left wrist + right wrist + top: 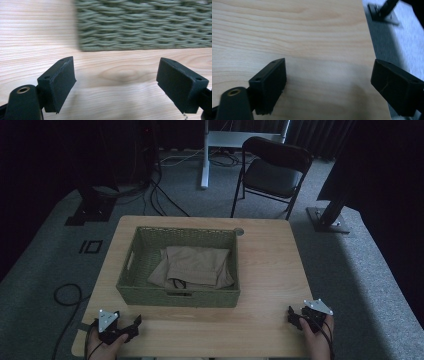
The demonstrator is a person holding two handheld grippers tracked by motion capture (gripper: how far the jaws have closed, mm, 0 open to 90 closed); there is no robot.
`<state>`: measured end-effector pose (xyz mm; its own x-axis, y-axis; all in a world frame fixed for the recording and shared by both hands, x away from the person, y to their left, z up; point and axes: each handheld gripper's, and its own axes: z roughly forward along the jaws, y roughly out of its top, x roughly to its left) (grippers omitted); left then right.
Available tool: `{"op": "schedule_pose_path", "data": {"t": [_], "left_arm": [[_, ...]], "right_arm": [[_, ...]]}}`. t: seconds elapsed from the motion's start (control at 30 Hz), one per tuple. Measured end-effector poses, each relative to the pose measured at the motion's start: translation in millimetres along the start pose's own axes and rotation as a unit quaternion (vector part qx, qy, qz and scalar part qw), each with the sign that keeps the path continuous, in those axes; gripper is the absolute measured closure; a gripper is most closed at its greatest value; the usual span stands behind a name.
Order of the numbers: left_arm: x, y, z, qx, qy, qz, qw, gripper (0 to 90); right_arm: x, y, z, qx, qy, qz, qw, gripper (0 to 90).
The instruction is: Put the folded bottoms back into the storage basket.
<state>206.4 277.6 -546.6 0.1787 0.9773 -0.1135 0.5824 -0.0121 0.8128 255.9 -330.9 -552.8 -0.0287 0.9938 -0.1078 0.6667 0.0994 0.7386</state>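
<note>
both hand-held grippers [116, 82] [329, 85] agape over bare table [312, 37]; folded cloth [195, 266] in basket [175, 296] from above

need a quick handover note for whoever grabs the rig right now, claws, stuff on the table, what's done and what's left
Left claw: open, holding nothing, low over the table's near left corner, facing the basket's front wall.
Right claw: open, holding nothing, near the table's right edge at the front.
Woven basket: sits centre-left on the table. A beige cloth lies loosely folded inside it, with a thin dark cord at its near edge.
Done: nothing has been gripped; both claws are apart from the basket and cloth.
Left: probably reach into the basket and take hold of the cloth; the left claw is closer to it.
</note>
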Motion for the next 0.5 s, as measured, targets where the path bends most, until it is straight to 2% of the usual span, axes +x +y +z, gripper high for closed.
{"op": "schedule_pose_path", "data": {"t": [0.1, 0.17, 0.27, 0.37, 0.43, 0.5], "left_arm": [[7.3, -2.1, -2.0, -0.002, 0.007, -0.010, 0.9999, 16.2], [12.7, -3.3, -3.0, 0.000, 0.016, -0.013, 0.9998, 16.2], [21.8, -5.1, -4.0, 0.000, 0.033, -0.026, 0.9991, 16.2], [27.9, -8.7, -3.1, 0.006, 0.047, -0.029, 0.9985, 16.2], [30.1, -11.6, -1.4, 0.010, 0.053, -0.033, 0.9980, 16.2], [31.2, -12.6, -0.4, 0.008, 0.060, -0.024, 0.9979, 16.2]], "right_arm": [[-3.3, -0.3, -0.4, 0.003, -0.012, 0.006, 0.9999, 11.7], [-3.4, -1.3, 0.7, -0.001, -0.008, 0.018, 0.9998, 11.8], [-2.8, -1.3, 0.6, -0.001, -0.008, 0.017, 0.9998, 11.8], [-4.8, -1.0, 1.4, 0.003, -0.001, 0.027, 0.9996, 11.9], [-5.8, -0.9, 2.0, 0.007, 0.005, 0.039, 0.9992, 12.0], [-7.2, -1.0, 2.9, 0.015, 0.018, 0.064, 0.9977, 11.8]]}}
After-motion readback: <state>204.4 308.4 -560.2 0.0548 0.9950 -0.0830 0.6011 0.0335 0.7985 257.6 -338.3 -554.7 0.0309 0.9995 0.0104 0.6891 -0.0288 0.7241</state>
